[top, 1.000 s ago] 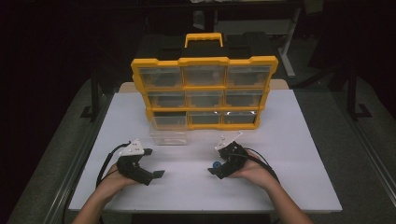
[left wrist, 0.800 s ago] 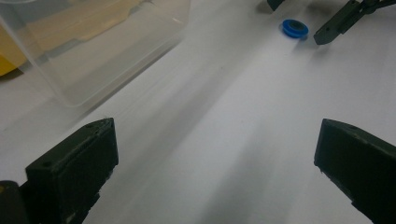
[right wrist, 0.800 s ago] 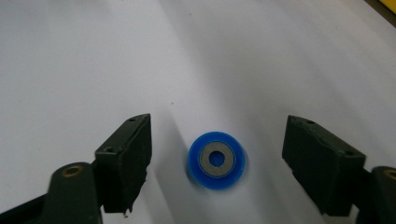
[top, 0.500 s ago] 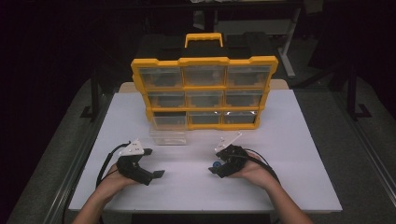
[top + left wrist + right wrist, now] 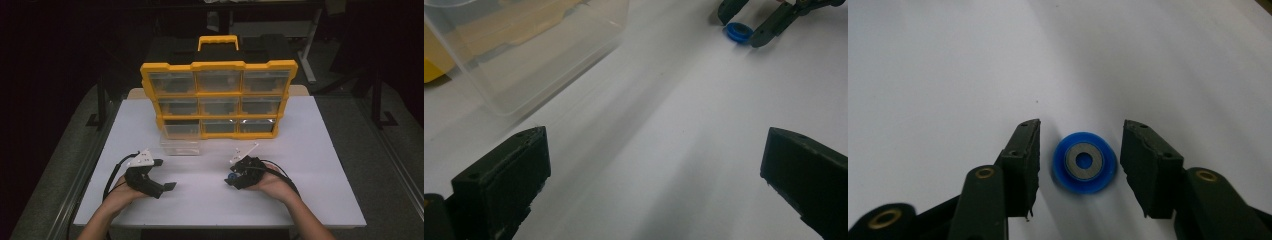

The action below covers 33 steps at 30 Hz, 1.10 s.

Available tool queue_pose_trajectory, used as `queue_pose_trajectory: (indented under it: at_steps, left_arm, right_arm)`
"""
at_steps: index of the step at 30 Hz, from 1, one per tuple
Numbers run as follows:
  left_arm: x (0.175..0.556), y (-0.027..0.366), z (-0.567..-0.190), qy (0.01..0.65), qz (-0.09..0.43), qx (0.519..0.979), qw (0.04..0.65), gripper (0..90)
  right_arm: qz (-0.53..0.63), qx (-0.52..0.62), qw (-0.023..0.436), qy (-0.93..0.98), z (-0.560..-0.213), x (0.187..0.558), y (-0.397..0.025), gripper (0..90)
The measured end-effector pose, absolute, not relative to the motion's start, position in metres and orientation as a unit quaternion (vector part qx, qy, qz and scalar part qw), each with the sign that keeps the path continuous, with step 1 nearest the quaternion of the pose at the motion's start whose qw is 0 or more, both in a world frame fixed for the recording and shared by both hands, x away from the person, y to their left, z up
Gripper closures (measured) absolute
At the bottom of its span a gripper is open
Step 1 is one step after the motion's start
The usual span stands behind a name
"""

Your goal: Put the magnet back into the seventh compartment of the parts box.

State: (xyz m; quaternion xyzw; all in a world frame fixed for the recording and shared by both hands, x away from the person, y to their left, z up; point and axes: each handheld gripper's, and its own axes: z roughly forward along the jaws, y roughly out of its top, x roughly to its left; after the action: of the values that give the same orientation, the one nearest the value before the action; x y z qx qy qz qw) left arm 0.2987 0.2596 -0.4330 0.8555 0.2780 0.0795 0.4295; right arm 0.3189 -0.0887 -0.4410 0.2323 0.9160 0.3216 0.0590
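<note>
Jaws on the right gripper [image 5: 1080, 165] sat partly open around a small blue plastic ring with a grey metal centre [image 5: 1084, 162], one jaw on either side, not quite touching it. That ring lay flat on the white table [image 5: 310, 165], well in front of the yellow organizer with clear drawers [image 5: 218, 97]. Left gripper [image 5: 654, 185] was spread wide, holding nothing, near a clear plastic drawer [image 5: 524, 55] pulled out before the organizer.

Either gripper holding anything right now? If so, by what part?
Nothing held. The right gripper has its jaws open either side of the blue ring, gaps showing on both sides. The left gripper is open over bare table.
</note>
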Motion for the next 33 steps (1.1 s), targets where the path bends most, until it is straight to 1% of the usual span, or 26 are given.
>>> queue_pose_trajectory:
  at_steps: [6, 9, 14, 28, 33]
  left_arm:
    - [0.2987, 0.2594, -0.4331, 0.278, 0.08, 0.856, 0.43, 0.0]
    - [0.2987, 0.2596, -0.433, 0.278, 0.08, 0.856, 0.43, 0.0]
    - [0.2984, 0.2592, -0.4331, 0.278, 0.08, 0.855, 0.431, 0.0]
    - [0.2981, 0.2587, -0.4334, 0.278, 0.079, 0.855, 0.431, 0.0]
    - [0.2984, 0.2592, -0.4335, 0.278, 0.08, 0.855, 0.431, 0.0]
  right_arm:
    - [0.318, 0.233, 0.06, 0.917, -0.4408, 0.3183, -0.0891, 52.6]
    - [0.317, 0.228, 0.064, 0.918, -0.4409, 0.3187, -0.09, 56.1]
    - [0.317, 0.228, 0.067, 0.918, -0.4408, 0.3186, -0.0903, 59.5]
    - [0.316, 0.24, 0.065, 0.915, -0.4389, 0.3192, -0.091, 61.3]
    - [0.325, 0.255, 0.061, 0.909, -0.4333, 0.3213, -0.0923, 61.3]
